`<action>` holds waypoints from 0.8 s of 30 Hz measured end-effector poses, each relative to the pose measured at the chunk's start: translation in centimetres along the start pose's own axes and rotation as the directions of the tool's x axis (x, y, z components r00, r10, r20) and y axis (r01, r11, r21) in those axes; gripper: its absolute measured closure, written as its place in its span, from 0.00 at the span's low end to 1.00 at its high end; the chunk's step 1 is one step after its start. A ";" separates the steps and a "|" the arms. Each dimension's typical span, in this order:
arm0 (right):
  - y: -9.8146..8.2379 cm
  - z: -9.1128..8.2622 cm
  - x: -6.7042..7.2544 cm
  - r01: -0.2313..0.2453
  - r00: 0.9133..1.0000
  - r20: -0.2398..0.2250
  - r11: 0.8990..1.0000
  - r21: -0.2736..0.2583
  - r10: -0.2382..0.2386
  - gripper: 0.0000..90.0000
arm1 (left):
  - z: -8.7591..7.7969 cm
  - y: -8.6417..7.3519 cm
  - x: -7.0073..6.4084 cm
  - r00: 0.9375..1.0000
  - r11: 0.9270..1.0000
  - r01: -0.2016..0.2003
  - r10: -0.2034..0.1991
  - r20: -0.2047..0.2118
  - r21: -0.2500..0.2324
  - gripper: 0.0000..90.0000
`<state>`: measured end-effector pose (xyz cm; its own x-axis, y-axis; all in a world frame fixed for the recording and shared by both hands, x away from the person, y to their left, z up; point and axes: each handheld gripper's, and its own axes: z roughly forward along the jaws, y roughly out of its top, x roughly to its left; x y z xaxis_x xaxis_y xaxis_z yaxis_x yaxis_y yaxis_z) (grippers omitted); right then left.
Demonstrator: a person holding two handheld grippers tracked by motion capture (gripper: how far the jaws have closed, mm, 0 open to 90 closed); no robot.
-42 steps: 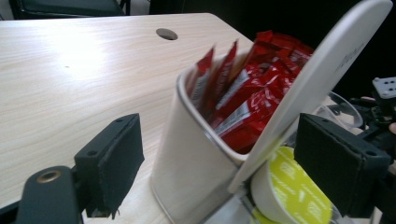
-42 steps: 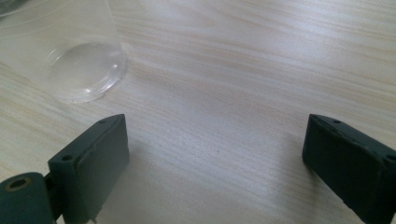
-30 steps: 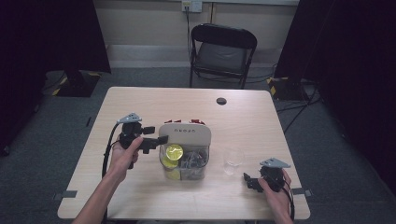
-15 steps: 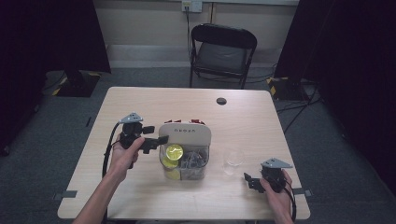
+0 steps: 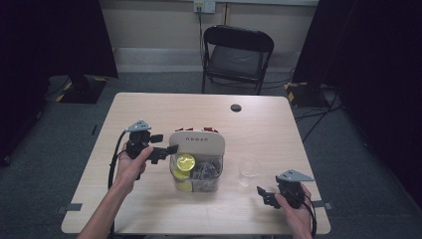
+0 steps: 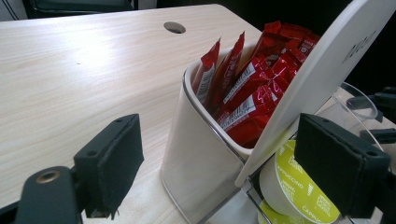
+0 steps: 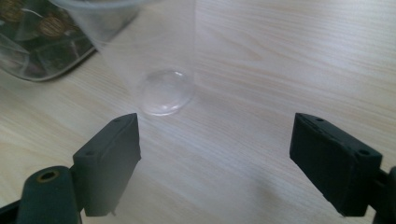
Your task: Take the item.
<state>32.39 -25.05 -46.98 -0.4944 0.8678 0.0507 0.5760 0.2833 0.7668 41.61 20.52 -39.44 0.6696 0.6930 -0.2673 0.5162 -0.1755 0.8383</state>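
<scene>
At the organiser's (image 5: 197, 149) left side, the left gripper (image 5: 164, 151) is opening around its wall beside the red sachets (image 6: 252, 79), while the right gripper (image 5: 263, 195), jaws wide and empty, is lifting short of the clear plastic cup (image 5: 249, 171), so the pick is likely next

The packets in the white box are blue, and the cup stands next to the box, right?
Not quite. The packets in the white box are red, as the left gripper view shows. The cup does stand next to the box.

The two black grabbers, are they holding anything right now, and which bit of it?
No, nothing is held. The left gripper stands open beside the capsule holder, and the right gripper is open just short of the clear cup.
</scene>
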 end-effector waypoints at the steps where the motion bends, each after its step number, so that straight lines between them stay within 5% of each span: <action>1: 0.1 -0.2 0.1 0.005 1.000 -0.012 1.000 -0.010 -0.005 0.18 | 0.0 0.0 0.0 1.000 1.000 0.000 0.000 0.000 0.000 0.17; 17: 2.1 -1.9 1.8 0.036 0.992 -0.121 0.995 -0.091 -0.047 0.18 | 0.2 -0.1 0.0 1.000 1.000 0.000 0.000 -0.007 0.029 0.17; 24: 2.9 -2.4 2.3 0.059 0.989 -0.129 0.991 -0.116 -0.074 0.19 | 0.2 -0.1 0.0 1.000 1.000 0.008 -0.008 0.000 0.021 0.17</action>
<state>31.35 -23.17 -43.07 -0.6151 0.7848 0.0758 0.4662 0.2845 0.8377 41.66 20.46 -39.64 0.6655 0.6945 -0.2735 0.5326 -0.1850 0.8259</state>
